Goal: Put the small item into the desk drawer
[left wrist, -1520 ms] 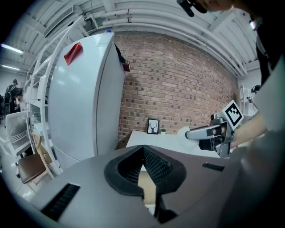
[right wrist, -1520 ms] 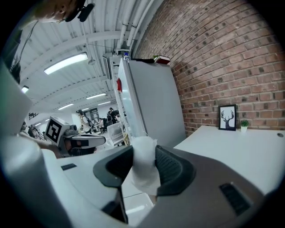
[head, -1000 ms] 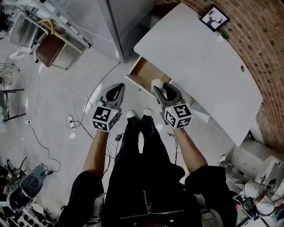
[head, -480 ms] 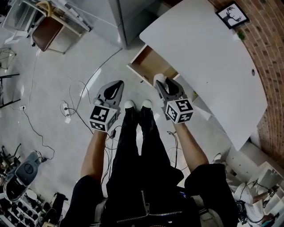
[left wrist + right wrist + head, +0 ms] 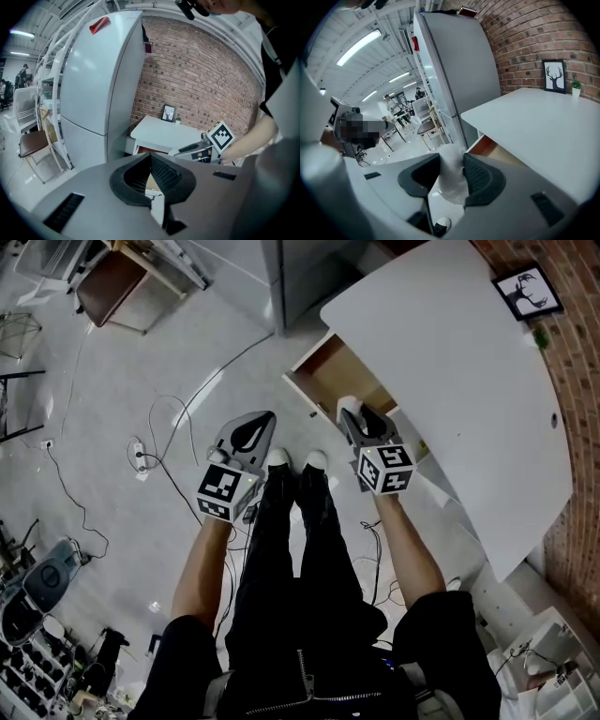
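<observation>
Both grippers have sunk toward the open drawer [image 5: 339, 381] under the worktop [image 5: 450, 362], beside a fridge [image 5: 101, 84]. Jaws of the right gripper [image 5: 354, 413] pinch a small white item [image 5: 451, 176]; jaws of the left gripper [image 5: 263, 420] are pressed together.

The desk [image 5: 450, 381] bears a framed picture [image 5: 527, 292] and a plant [image 5: 576, 87] at its far corner; left of it, cables [image 5: 178, 418] and a power strip [image 5: 141, 457] litter the floor [image 5: 103, 362].

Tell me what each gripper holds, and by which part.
The right gripper clamps a small white item by its sides; its top sticks out past the jaws. The left gripper holds nothing.
</observation>
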Demonstrator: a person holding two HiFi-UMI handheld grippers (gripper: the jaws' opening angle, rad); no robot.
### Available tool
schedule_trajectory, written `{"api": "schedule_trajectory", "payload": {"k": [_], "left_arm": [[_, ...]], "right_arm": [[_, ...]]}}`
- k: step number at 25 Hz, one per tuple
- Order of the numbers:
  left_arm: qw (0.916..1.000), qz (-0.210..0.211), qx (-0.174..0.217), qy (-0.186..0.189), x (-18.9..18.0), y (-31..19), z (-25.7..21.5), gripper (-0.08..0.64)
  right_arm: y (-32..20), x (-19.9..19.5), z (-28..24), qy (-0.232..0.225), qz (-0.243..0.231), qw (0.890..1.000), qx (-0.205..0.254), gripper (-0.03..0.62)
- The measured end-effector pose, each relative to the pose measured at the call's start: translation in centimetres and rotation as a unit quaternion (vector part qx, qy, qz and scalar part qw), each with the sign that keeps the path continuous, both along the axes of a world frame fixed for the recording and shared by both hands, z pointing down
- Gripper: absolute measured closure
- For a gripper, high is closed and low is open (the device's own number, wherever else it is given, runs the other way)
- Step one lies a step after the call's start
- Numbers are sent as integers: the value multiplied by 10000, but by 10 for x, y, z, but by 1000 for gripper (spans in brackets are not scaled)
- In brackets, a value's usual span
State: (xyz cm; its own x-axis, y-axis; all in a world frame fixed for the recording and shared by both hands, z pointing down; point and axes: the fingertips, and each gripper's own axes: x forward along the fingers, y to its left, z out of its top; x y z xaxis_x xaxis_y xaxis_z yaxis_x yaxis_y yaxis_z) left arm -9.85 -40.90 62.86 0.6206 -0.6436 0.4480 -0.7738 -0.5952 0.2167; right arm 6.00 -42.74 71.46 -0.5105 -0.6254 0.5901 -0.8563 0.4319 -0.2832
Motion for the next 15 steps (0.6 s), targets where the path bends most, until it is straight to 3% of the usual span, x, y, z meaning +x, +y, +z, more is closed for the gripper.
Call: {"api": "schedule_trajectory", "payload": {"k": [15], "left_arm": [[9989,-253,-396,-20,-19,-4,57,540]], "right_arm": [[-42,-6,128,527,-394,9949,-760,428]]}}
